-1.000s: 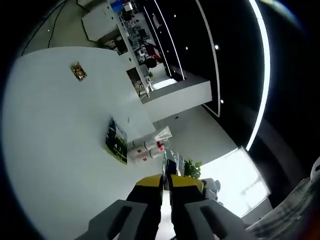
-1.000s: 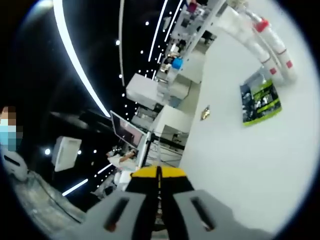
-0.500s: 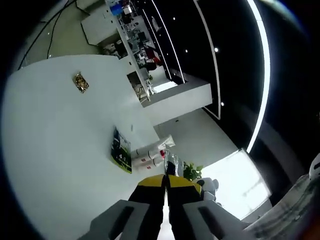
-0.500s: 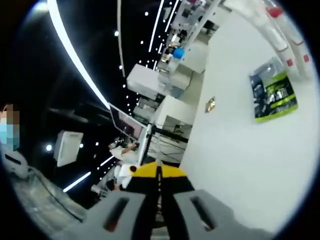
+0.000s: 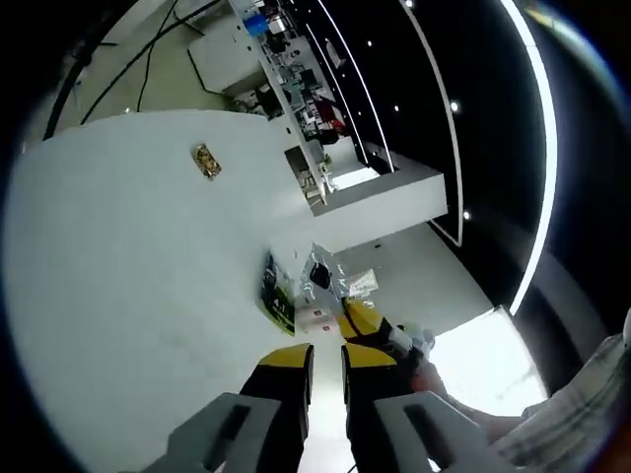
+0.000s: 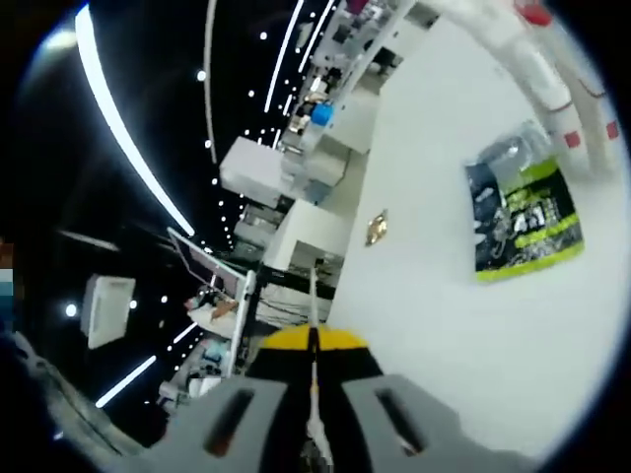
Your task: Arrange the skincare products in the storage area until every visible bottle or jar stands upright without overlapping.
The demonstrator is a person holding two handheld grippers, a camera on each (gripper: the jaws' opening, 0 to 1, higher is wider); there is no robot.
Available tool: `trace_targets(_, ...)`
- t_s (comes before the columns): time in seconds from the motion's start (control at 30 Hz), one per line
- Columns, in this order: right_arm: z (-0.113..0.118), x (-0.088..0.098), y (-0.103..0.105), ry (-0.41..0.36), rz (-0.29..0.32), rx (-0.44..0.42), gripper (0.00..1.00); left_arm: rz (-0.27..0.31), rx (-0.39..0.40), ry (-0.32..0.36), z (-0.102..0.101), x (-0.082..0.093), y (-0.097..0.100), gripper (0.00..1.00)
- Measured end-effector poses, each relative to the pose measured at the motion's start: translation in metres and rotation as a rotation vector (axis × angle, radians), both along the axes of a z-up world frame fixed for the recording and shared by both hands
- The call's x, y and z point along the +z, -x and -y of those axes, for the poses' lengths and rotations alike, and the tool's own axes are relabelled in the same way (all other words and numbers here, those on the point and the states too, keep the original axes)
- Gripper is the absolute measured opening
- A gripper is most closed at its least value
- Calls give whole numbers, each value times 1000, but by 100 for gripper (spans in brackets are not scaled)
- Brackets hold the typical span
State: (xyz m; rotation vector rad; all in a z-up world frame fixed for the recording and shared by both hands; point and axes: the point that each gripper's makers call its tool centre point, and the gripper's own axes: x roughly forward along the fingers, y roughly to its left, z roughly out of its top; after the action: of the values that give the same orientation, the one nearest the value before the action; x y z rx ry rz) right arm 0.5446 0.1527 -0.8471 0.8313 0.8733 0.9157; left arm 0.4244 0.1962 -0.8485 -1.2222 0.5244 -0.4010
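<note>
The white tubes (image 5: 317, 317) are half hidden behind the green packet (image 5: 277, 296) in the left gripper view; since a moment ago the right gripper (image 5: 367, 325) has entered there. Left gripper (image 5: 321, 367) slightly spread, empty; right gripper (image 6: 312, 347) pressed together beside the white table (image 6: 434, 325)

White table (image 6: 463, 374) with green sachet (image 6: 521, 223), white tubes (image 6: 552, 84), gold wrapper (image 6: 376, 228).

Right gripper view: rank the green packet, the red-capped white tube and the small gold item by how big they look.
1. Red-capped white tube, partly cut off
2. Green packet, close in size, so unsure
3. Small gold item, clearly smallest
</note>
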Motion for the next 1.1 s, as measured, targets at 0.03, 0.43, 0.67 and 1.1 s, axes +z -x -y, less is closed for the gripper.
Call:
trace_targets(0.03,0,-3,-7,17,1,-2,0,-6,4,2,0,-1,4,11)
trace_targets(0.43,-5,-24,-66,201,19,-50,0,-55,-8,-7,10,-17,22,11)
trace_targets(0.67,-3,-32,-95,327,46,-63,0,-63,-26,-14,13,-20,25,10)
trace_targets(1.1,-15,-69,-119,479,-6,-69,0,-80,-19,-10,7,-23,31,10)
